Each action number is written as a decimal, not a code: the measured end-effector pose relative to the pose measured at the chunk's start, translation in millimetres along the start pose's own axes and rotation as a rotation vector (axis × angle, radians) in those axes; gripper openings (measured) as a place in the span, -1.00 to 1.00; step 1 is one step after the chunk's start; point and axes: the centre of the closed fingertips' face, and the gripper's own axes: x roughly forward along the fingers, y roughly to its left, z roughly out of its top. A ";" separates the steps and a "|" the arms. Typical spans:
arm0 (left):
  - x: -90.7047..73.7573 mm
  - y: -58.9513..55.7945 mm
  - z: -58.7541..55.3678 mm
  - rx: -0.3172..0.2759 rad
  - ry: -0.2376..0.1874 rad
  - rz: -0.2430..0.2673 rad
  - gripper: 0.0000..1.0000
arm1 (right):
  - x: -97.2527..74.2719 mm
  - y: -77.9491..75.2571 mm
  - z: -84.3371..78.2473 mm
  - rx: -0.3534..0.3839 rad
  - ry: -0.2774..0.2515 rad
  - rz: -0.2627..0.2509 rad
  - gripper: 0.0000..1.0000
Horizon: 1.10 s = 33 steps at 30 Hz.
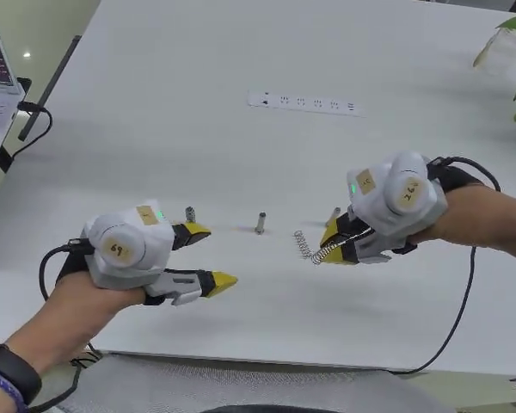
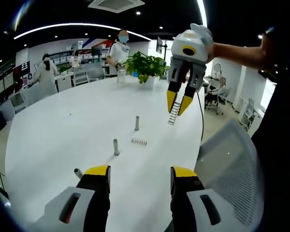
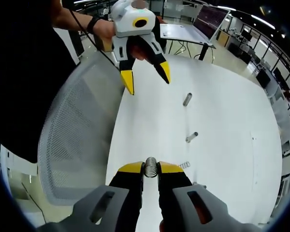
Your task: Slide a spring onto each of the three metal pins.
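The right gripper was clenched on a spring, which was pinched between the yellow tips and seen end-on in the right gripper view. In the left gripper view the same spring hung down from those tips and appeared clear of the table. The left gripper was held released near the table's front edge, its jaws spread wide with nothing between them.

A row of 3 uprights was seen across the table. The left pin stood just beside the left gripper's upper tip, and the middle pin stood between the 2 grippers. The right pin was just beside the right gripper and partly hidden by it. No coil could be made out on any of them. A loose spring lay on the table between the middle pin and the right pin, near the right gripper's tips.

The step in hand was therefore judged to be the fitting of the 1st spring. The next move was judged to call for the held spring to be carried over a pin, most likely the right pin. Its bore would have to be lined up on the pin's top before it was lowered and let go. If it were tilted, the lowest coil could catch on the pin's top.
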 end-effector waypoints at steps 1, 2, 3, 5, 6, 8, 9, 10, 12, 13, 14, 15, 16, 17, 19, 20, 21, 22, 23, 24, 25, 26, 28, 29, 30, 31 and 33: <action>-1.9 1.7 -0.9 -0.006 -0.001 0.005 -0.10 | 0.7 -0.7 -0.4 0.001 0.002 -0.001 -0.83; -3.9 3.7 -2.0 -0.011 -0.003 0.011 -0.09 | 1.5 -1.7 -1.1 0.002 0.005 -0.002 -0.83; -6.6 5.7 -3.6 -0.018 -0.003 0.016 -0.08 | 2.4 -2.6 -1.9 0.003 0.009 -0.003 -0.83; -11.1 10.2 -6.5 -0.024 -0.001 0.033 -0.05 | 3.2 -3.4 -2.2 0.003 0.011 -0.001 -0.83; -13.8 12.0 -8.0 -0.028 0.000 0.038 -0.04 | 3.5 -3.9 -1.6 0.004 0.009 0.000 -0.83; -17.6 15.1 -9.7 -0.034 0.000 0.050 -0.03 | 4.9 -5.2 -1.3 0.005 0.009 0.000 -0.83; -19.4 17.0 -10.8 -0.038 -0.001 0.055 -0.02 | 5.9 -6.0 -1.7 0.004 0.012 0.000 -0.83; -22.2 19.5 -12.0 -0.046 -0.002 0.063 -0.01 | 6.9 -7.2 -2.1 0.003 0.017 -0.001 -0.83; -26.0 23.8 -14.3 -0.055 -0.002 0.077 0.01 | 8.3 -9.4 -2.5 0.004 0.021 -0.004 -0.83; -28.7 26.0 -15.7 -0.061 -0.002 0.084 0.02 | 9.3 -10.8 -2.6 0.007 0.023 -0.005 -0.83; -31.7 28.0 -16.6 -0.070 -0.007 0.090 0.04 | 10.5 -12.0 -2.7 0.007 0.025 -0.005 -0.83; -33.4 29.1 -17.1 -0.076 -0.010 0.095 0.04 | 11.2 -12.6 -2.8 0.007 0.027 -0.003 -0.83; -35.1 30.1 -17.9 -0.080 -0.010 0.098 0.05 | 11.9 -13.1 -2.9 0.007 0.028 -0.001 -0.83; -37.6 31.0 -18.4 -0.085 -0.011 0.103 0.07 | 13.0 -14.0 -3.0 0.007 0.030 0.001 -0.83; -41.9 33.3 -19.1 -0.093 -0.014 0.117 0.08 | 15.0 -16.9 -3.7 0.007 0.034 0.001 -0.83; -43.6 34.0 -19.4 -0.099 -0.016 0.121 0.10 | 15.6 -18.2 -3.8 0.008 0.035 0.001 -0.83; -45.9 35.5 -19.5 -0.107 -0.019 0.130 0.11 | 16.6 -20.2 -3.9 0.010 0.037 0.001 -0.83; -47.4 36.5 -19.8 -0.112 -0.022 0.136 0.12 | 17.4 -21.8 -4.1 0.012 0.039 0.000 -0.83; -48.5 36.9 -20.1 -0.118 -0.024 0.137 0.14 | 18.6 -24.0 -4.3 0.013 0.042 -0.001 -0.83; -50.2 37.7 -20.9 -0.124 -0.025 0.141 0.15 | 19.3 -25.1 -3.9 0.013 0.043 -0.002 -0.83; -51.1 38.3 -21.5 -0.125 -0.025 0.145 0.16 | 20.1 -26.5 -3.7 0.015 0.045 -0.002 -0.83; -52.0 38.1 -22.0 -0.126 -0.025 0.143 0.19 | 20.9 -27.9 -3.5 0.016 0.046 -0.002 -0.83; -53.8 37.6 -22.4 -0.126 -0.029 0.142 0.24 | 23.0 -31.2 -3.3 0.017 0.049 -0.002 -0.83; -54.6 37.7 -22.5 -0.126 -0.030 0.142 0.25 | 24.1 -32.9 -3.3 0.016 0.052 -0.002 -0.83; -55.4 38.0 -22.8 -0.128 -0.030 0.145 0.25 | 24.9 -34.4 -3.2 0.015 0.053 -0.003 -0.83; -56.1 38.8 -23.3 -0.130 -0.030 0.147 0.25 | 25.8 -36.3 -2.9 0.017 0.053 -0.003 -0.83; -57.7 40.4 -25.2 -0.137 -0.029 0.151 0.26 | 28.1 -39.5 -2.6 0.019 0.053 -0.004 -0.83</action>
